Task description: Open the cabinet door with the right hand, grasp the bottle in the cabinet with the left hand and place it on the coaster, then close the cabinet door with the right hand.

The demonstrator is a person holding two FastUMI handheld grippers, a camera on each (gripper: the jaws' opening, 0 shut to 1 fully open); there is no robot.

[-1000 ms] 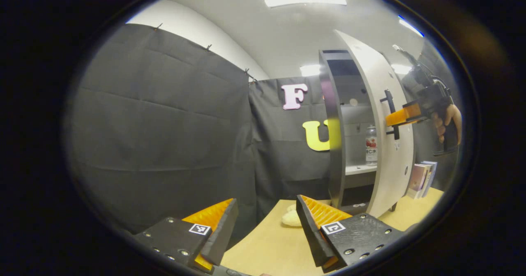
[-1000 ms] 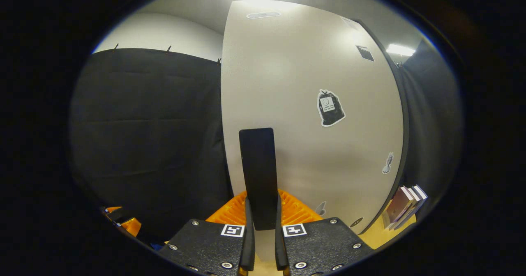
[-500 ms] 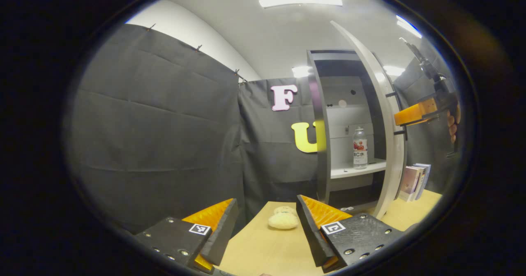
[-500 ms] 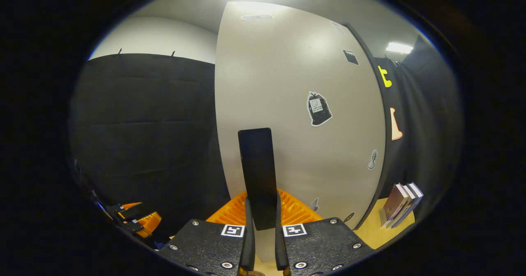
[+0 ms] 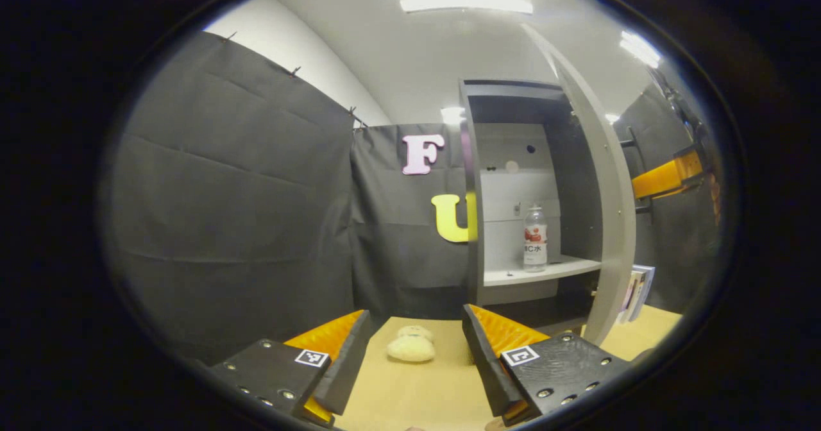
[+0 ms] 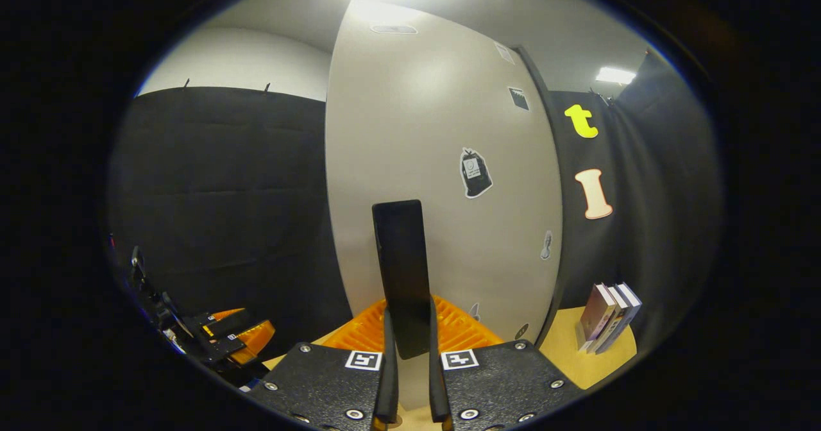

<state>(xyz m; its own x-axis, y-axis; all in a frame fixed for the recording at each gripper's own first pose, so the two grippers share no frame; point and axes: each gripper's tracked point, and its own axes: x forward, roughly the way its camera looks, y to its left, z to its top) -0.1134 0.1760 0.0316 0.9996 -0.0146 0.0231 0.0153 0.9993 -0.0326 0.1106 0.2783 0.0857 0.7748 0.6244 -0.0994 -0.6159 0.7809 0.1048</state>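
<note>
On the right side of the left gripper view I see the cabinet (image 5: 478,181) with its door (image 5: 612,226) swung wide, so the inside is exposed. The bottle (image 5: 535,237) stands upright on the white shelf (image 5: 545,269) inside the cabinet, near the shelf's front edge. My left gripper (image 5: 414,360) hangs over the wooden table (image 5: 417,392), well apart from the cabinet, and its two fingers are spread wide with nothing between them. Between the fingers, farther on the table, lies a small pale fluffy thing (image 5: 410,347); I cannot tell if this is the coaster. Behind the door's edge some books (image 5: 635,283) stand on the table.

My right gripper (image 6: 408,354) has its two fingers clenched on the dark door handle (image 6: 402,270), which rises upright between them, one finger pressing on each side. The outer face of the door (image 6: 436,161) is pale, with a few small stickers on it. In the left gripper view the same gripper (image 5: 667,177) shows at the far side of the door, at the handle, with part of a hand (image 5: 714,194) behind it. In the right gripper view the left gripper (image 6: 224,341) shows low at the left, and the books (image 6: 606,315) stand at the lower right on the table (image 6: 577,360).
</note>
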